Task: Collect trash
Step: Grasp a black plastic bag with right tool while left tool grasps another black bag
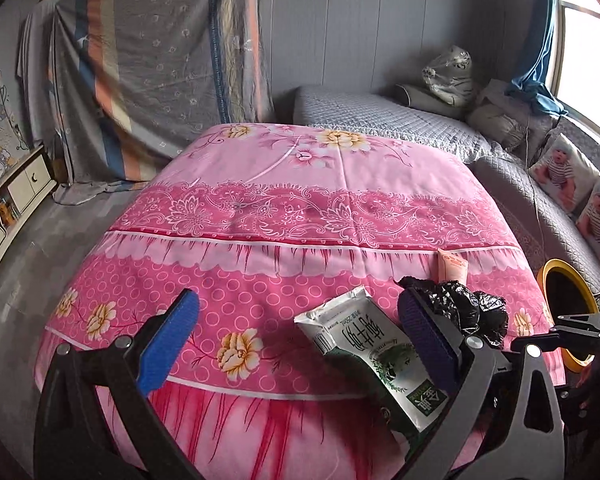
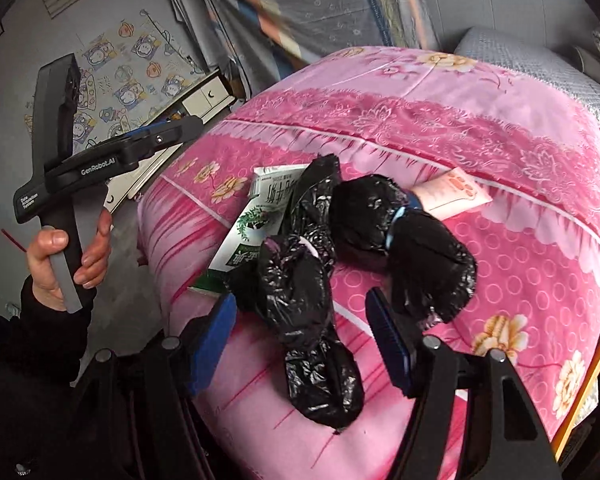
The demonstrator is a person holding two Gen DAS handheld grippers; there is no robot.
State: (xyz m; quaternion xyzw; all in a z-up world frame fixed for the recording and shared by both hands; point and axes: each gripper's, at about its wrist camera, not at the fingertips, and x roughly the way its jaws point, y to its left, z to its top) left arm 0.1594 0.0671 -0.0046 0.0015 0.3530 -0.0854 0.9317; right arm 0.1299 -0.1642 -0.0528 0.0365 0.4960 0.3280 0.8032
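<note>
Here, the left gripper (image 1: 296,344) stands wide open over the near edge of the pink floral bedspread (image 1: 300,208), nothing between its blue pads; the green-and-white flattened milk carton (image 1: 374,354) lies just inside the right-hand pad, not gripped. The right gripper (image 2: 304,340) is also parted, moderately wide, and the crumpled black plastic trash bag (image 2: 312,320) lies between its fingers; no pad visibly presses it, so I read it as not yet held.

Other trash: a pale pink printed soft pouch (image 2: 454,196) sits beyond the bag, touching or just beside it. All three items are clustered at the bed's near corner.

Risks, judged:
- Bag is limp and slick; a pinch on one fold may lift only a layer, or slip.
- Bag overlaps the carton, so lifting it could drag the carton off the bed edge.
- The two grippers work close together; collision is possible.

Containers: the bag appears wadded; its mouth is not visible and contents cannot be told. A yellow-rimmed round bin (image 1: 568,304) stands beside the bed; its interior is dark.
</note>
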